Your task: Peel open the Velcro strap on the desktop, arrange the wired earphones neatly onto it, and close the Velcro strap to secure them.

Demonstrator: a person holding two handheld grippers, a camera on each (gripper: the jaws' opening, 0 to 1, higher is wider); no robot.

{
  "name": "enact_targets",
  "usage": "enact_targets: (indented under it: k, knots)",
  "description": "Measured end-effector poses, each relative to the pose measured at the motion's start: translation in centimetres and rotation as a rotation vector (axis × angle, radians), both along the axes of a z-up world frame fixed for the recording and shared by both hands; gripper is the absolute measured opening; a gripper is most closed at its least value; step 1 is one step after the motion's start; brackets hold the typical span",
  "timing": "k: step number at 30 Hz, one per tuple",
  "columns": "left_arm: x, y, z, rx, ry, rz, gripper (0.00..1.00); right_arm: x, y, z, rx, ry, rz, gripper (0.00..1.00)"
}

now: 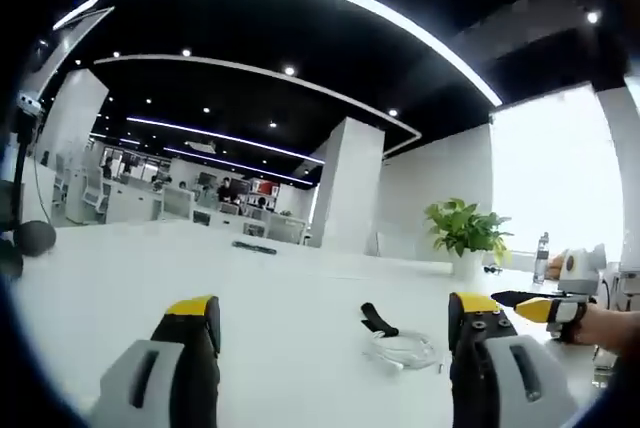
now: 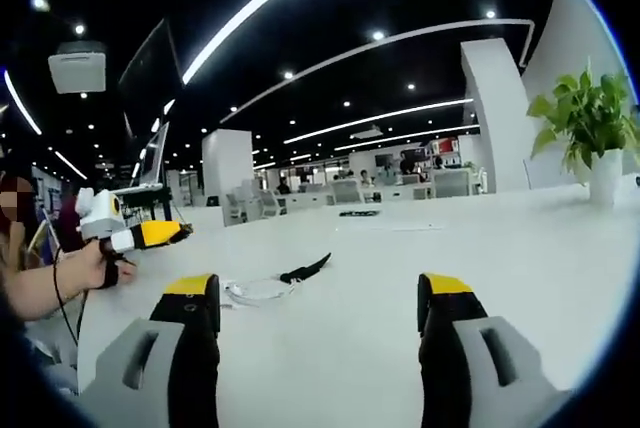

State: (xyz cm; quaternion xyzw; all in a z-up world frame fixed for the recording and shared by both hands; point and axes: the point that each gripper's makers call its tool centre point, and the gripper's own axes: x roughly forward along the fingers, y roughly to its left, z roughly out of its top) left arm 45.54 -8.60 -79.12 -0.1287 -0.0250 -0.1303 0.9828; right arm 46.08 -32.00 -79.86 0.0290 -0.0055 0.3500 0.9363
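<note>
You are at the very start: the Velcro strap [image 1: 379,322] is not yet peeled, and neither tool touches anything, so the step in hand is the approach to the strap. In the left gripper view your left gripper [image 1: 335,333] has its jaws spread wide with nothing between them, held low and roughly level over the white desktop [image 1: 150,268]. The strap lies ahead of those jaws, nearer the right one, a short dark band with one end lifted off the surface; the wired earphones [image 1: 402,352] sit in a loose pale coil just beside it, on the side closer to you. In the right gripper view your right gripper [image 2: 318,303] is likewise spread and empty, pointing level across the desk, and the strap [image 2: 306,269] lies ahead of it toward the left jaw, with the earphones [image 2: 258,291] next to it, further left. Each tool appears in the other's view at the side, held up off the desk in a hand, well apart from the strap; whether its yellow tips are parted there is too small to tell. The next move likely calls for lowering one tool to pin the strap's flat end while the other nips the raised end and pulls it back, keeping clear of the thin cable lying so close.
</note>
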Motion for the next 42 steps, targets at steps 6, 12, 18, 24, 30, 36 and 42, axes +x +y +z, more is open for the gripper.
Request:
enact_targets:
  k: [6,12,18,24,30,36,42]
  knots:
    - [-0.9,-0.2,0.0,0.034,-0.015,0.039,0.96,-1.4,-0.4,1.3,0.068,-0.040,0.007,0.90]
    - [-0.7,-0.1,0.0,0.075,-0.031,0.050,0.96,-1.4,-1.1,2.1,0.115,-0.063,0.009,0.95]
    - [-0.6,-0.1,0.1,0.080,-0.047,0.067,0.96,-0.6,-1.7,2.7,0.142,-0.089,-0.003,0.97]
    - [-0.6,-0.9,0.1,0.139,-0.061,0.097,0.96,-0.2,-2.7,3.3,0.170,-0.110,-0.039,0.97]
    - [-0.9,-2.9,0.1,0.191,-0.083,0.078,0.96,-0.7,-2.6,4.3,0.249,-0.118,0.009,0.97]
    - [-1.1,-5.0,0.1,0.224,-0.090,0.054,0.96,-1.0,-2.7,4.7,0.282,-0.120,0.016,0.97]
    - [-1.1,-5.2,0.1,0.243,-0.088,0.087,0.96,-1.1,-2.6,4.6,0.268,-0.125,0.012,0.97]
